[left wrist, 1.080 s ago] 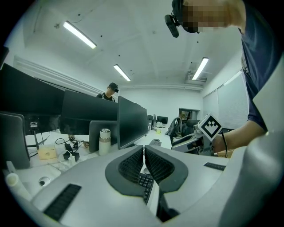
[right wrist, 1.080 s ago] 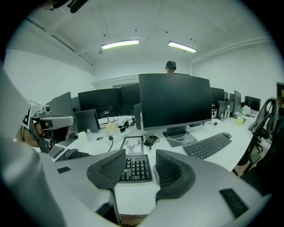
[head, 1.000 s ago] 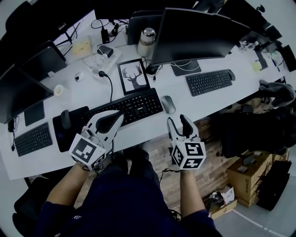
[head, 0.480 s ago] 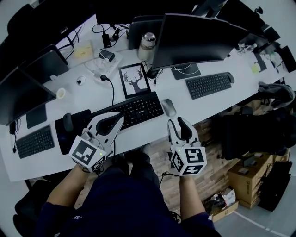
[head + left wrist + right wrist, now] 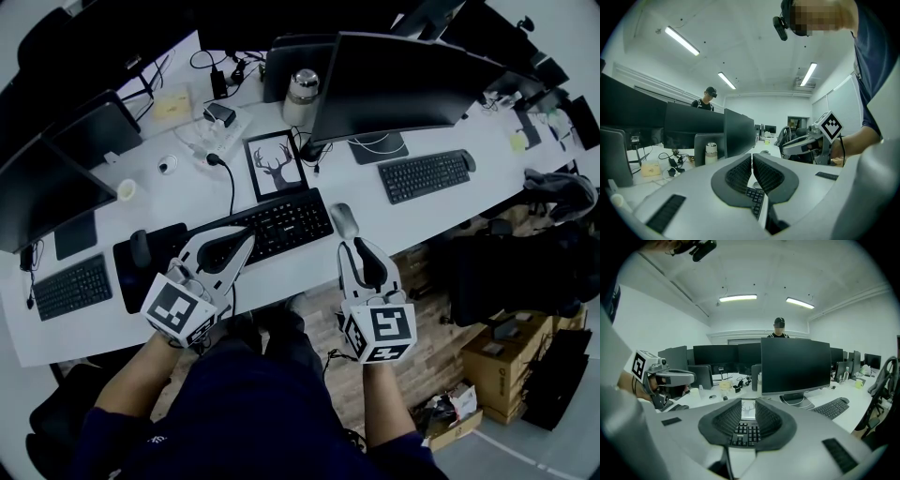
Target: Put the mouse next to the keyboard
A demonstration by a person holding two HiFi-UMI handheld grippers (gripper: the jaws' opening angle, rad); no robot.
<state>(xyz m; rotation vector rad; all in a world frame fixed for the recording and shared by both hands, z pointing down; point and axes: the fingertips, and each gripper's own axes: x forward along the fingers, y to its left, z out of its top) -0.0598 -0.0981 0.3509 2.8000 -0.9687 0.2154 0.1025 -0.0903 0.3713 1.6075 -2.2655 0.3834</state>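
A grey mouse (image 5: pixel 343 220) lies on the white desk (image 5: pixel 300 267), just right of the black keyboard (image 5: pixel 267 228). My right gripper (image 5: pixel 354 247) hovers a little short of the mouse, near the desk's front edge. Its jaws have just been closing and still stand apart, open, with nothing between them. In the right gripper view (image 5: pixel 748 411) the keyboard (image 5: pixel 743 433) shows through the gap, and the mouse is hidden. My left gripper (image 5: pixel 244 236) hangs over the keyboard's left end, its pads (image 5: pixel 740 171) together and empty.
A large monitor (image 5: pixel 403 75), a deer picture frame (image 5: pixel 274 161) and a metal flask (image 5: pixel 302 86) stand behind the keyboard. A second keyboard (image 5: pixel 424 173) lies to the right. At the left are a black pad with a dark mouse (image 5: pixel 139 248) and a small keyboard (image 5: pixel 67 286).
The right gripper's jaws have narrowed, and it has risen a little, its tips now closer to the mouse. The left gripper has stayed where it was.
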